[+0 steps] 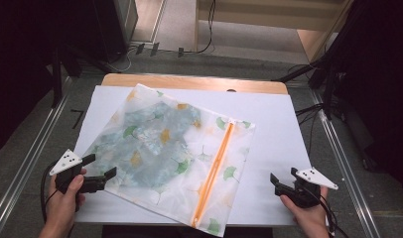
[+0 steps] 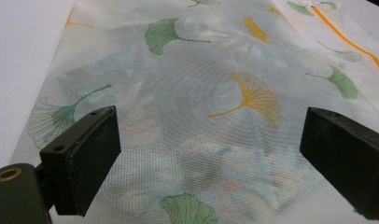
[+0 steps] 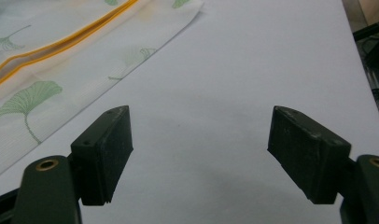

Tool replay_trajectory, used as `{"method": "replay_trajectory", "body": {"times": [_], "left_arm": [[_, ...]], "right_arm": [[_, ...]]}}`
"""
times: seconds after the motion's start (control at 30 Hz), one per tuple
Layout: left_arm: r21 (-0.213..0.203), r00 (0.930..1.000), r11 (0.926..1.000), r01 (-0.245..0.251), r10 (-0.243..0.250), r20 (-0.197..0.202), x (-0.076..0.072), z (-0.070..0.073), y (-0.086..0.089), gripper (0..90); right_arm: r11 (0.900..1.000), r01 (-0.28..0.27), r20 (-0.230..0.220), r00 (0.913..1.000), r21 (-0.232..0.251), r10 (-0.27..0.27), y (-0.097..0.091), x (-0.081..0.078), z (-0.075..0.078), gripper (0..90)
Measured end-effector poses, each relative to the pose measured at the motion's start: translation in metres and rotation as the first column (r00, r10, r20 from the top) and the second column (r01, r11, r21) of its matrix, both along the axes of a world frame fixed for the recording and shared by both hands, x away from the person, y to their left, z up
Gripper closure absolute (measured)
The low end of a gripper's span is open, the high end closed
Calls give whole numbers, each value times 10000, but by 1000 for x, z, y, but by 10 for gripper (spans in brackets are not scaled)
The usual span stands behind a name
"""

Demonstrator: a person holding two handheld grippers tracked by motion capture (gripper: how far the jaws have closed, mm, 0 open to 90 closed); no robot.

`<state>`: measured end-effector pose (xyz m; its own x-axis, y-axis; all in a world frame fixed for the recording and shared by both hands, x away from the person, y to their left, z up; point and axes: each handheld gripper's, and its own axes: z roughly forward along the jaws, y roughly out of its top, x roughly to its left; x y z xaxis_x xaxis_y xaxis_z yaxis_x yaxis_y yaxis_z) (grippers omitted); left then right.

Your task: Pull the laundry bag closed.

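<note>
A white mesh laundry bag (image 1: 174,158) printed with green and orange ginkgo leaves lies flat on the white table (image 1: 274,129), with a bluish garment (image 1: 155,134) visible inside it. Its orange zipper (image 1: 215,168) runs along the right side. My left gripper (image 1: 100,167) hovers at the bag's left edge, jaws open over the mesh (image 2: 215,93), nothing between them. My right gripper (image 1: 284,177) is held over bare table to the right of the bag, jaws open and empty; the bag's corner (image 3: 61,70) and the zipper (image 3: 57,44) lie to its upper left.
A wooden strip (image 1: 189,81) shows at the table's far edge. Metal rails (image 1: 21,163) run along both sides on the floor, with cables and dark stands beyond. Bare white surface (image 3: 253,70) stretches ahead of the right gripper.
</note>
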<state>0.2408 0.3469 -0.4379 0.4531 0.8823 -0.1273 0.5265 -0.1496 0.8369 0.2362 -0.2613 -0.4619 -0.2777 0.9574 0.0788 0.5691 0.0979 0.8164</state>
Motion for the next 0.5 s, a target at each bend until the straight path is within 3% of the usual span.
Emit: {"method": "replay_trajectory", "body": {"times": [0.17, 0.2, 0.43, 0.5], "left_arm": [[224, 9997, 9995, -229, 226, 128, 4, 0, 1, 65], [276, 9998, 9994, -190, 188, 75, 5, -1, 2, 73], [303, 9995, 9990, -314, 316, -67, 5, -3, 10, 74], [510, 9994, 9984, -229, 242, -249, 6, -3, 12, 78]], "right_arm": [[9997, -170, 17, 9999, 155, 170, 8, 0, 2, 260], [9990, -352, 41, 9994, 291, 351, 13, 0, 3, 294], [9964, -781, -120, 9968, 338, 786, 32, 2, 3, 312], [9961, -808, -203, 9965, 365, 816, 38, 2, 3, 318]]}}
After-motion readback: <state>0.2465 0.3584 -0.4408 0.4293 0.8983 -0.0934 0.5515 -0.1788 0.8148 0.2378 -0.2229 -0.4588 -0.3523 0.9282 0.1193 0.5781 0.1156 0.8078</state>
